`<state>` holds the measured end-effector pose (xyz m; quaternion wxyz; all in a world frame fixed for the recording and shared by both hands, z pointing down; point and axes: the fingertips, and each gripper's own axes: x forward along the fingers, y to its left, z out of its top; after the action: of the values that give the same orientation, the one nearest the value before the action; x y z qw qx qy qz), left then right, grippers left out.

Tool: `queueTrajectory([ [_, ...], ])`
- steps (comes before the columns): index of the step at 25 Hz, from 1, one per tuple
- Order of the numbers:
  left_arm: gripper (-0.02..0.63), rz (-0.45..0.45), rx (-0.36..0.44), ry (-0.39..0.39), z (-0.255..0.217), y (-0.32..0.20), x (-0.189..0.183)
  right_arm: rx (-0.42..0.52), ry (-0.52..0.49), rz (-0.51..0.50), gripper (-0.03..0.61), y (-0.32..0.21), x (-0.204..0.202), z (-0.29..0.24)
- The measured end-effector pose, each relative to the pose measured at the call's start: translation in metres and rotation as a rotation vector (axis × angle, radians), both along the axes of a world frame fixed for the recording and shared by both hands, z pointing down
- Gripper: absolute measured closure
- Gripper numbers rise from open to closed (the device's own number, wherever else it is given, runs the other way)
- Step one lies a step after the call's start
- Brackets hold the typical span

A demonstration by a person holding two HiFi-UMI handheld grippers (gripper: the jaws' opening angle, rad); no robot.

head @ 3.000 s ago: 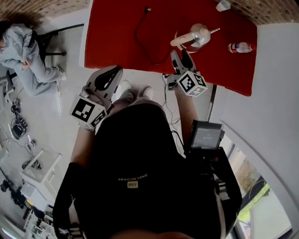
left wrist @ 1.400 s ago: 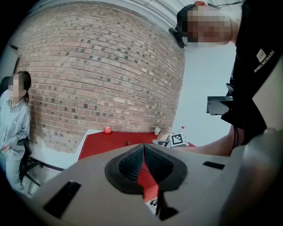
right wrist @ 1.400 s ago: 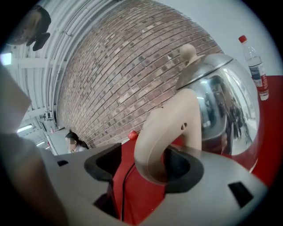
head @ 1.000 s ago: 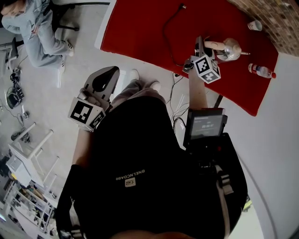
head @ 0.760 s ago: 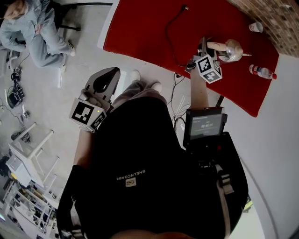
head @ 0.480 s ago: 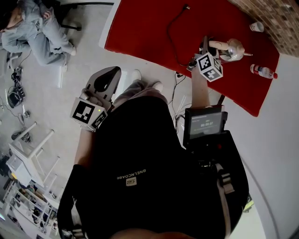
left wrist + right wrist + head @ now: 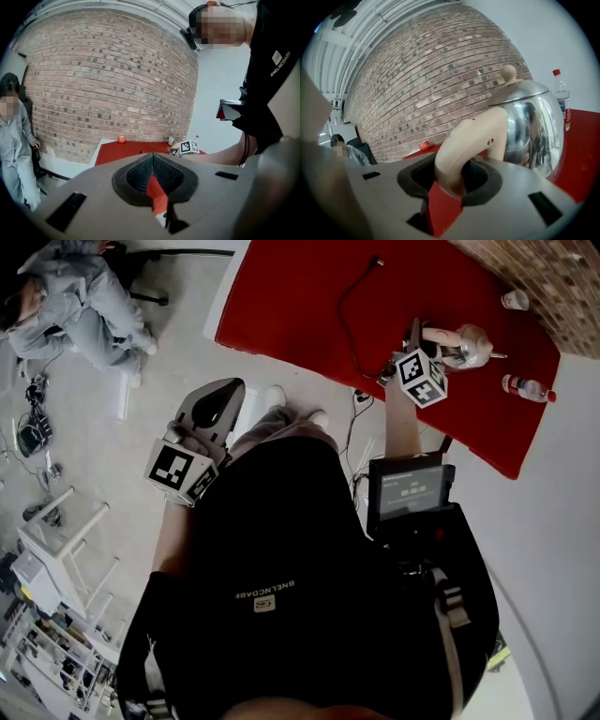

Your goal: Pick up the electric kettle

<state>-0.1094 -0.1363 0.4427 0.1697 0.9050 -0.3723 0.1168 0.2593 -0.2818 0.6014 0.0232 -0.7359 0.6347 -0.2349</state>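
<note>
The electric kettle is shiny steel with a cream handle and stands on the red table. My right gripper reaches the handle from the near side. In the right gripper view the cream handle sits between the dark pads, which press on it, and the steel body rises just behind. Its jaws have just been closing with the handle between them. My left gripper hangs over the floor, left of the table. Its jaws meet with nothing in them.
A black cable loops across the table left of the kettle. A water bottle lies to the kettle's right, and a small white cup stands beyond it. A person sits at far left. White furniture stands at lower left.
Since the earliest frame my right gripper has come forward to the kettle's handle, where it stays over the last second. The left gripper has kept its place.
</note>
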Motion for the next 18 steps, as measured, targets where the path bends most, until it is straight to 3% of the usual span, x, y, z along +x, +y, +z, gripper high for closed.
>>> queueTrajectory([
  [18,0.607,-0.037,0.025,0.028,-0.005,-0.005,-0.003,0.008,0.055,-0.057,0.428,-0.006,-0.016,-0.016],
])
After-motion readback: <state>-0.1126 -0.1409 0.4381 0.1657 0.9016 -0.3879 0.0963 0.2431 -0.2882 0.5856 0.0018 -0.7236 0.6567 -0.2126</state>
